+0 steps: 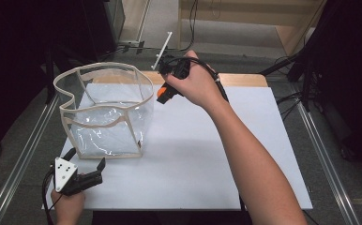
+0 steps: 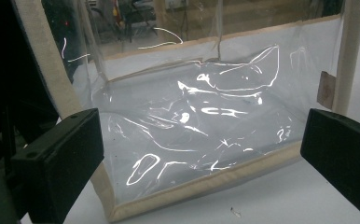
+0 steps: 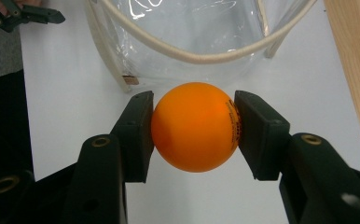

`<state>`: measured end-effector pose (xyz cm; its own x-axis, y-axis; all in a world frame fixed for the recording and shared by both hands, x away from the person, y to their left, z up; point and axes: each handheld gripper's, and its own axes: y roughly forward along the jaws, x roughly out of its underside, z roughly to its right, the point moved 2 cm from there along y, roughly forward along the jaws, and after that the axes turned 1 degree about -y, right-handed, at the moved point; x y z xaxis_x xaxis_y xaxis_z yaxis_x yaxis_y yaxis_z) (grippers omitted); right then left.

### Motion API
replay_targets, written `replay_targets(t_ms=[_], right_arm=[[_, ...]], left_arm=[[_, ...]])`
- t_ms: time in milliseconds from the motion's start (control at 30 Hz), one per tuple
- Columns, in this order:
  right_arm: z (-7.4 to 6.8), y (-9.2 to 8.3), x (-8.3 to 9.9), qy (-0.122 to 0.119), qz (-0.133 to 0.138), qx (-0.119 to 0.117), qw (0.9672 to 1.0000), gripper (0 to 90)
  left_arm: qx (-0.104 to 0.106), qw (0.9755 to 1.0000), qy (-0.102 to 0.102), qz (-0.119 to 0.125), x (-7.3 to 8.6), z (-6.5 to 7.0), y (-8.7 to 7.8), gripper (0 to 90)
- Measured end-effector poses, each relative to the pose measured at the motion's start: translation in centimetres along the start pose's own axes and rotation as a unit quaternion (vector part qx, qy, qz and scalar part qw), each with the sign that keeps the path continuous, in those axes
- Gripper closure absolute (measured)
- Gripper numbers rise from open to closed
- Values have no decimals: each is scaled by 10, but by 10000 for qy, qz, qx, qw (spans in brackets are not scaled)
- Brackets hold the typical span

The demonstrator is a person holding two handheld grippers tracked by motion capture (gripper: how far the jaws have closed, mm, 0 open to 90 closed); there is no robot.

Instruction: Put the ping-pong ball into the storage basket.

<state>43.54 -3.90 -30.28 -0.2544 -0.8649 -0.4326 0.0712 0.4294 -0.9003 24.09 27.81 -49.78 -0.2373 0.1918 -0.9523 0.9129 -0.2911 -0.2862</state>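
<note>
The orange ball [image 3: 195, 126] sits clamped between the two black jaws of the right tongs [image 3: 194, 128], one pad pressing each side, the ball raised clear of the white bench [image 3: 66, 93] top. A line of small dark print runs down the ball's curve next to one pad; it is too small and too sharply turned to read. In the high view the ball [image 1: 162, 92] shows as an orange spot under the right hand [image 1: 195, 84], at the tip of the right tongs [image 1: 163, 93].

Just ahead of the right tongs, past the ball, stands the clear plastic bag [image 3: 192, 32] with its cream fabric trim; its open rim curves close above the ball in the right gripper view. In the high view the bag [image 1: 105, 110] stands upright on the bench, its near right edge just beside the ball.

The left tongs [image 1: 83, 164] rest low at the near left corner of the bench, held by the left hand [image 1: 69, 204], jaws wide apart with nothing between them. Directly in front of them is the bag's lower corner [image 2: 187, 140], near but not touched. A small tan tab [image 2: 325, 89] sits on the bag's upright trim, with no legible writing.
</note>
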Motion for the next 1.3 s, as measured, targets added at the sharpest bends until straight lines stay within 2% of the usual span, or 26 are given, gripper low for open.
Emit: replay_targets(t_ms=[767, 1300], right_arm=[[-1, -7, -21, -87, 56, 3, 9999, 480], [-3, -2, -42, -219, 77, -31, 9997, 480]], left_arm=[[3, 10000, 13, -12, 0, 0, 0, 0], [2, 10000, 9, -15, 0, 0, 0, 0]])
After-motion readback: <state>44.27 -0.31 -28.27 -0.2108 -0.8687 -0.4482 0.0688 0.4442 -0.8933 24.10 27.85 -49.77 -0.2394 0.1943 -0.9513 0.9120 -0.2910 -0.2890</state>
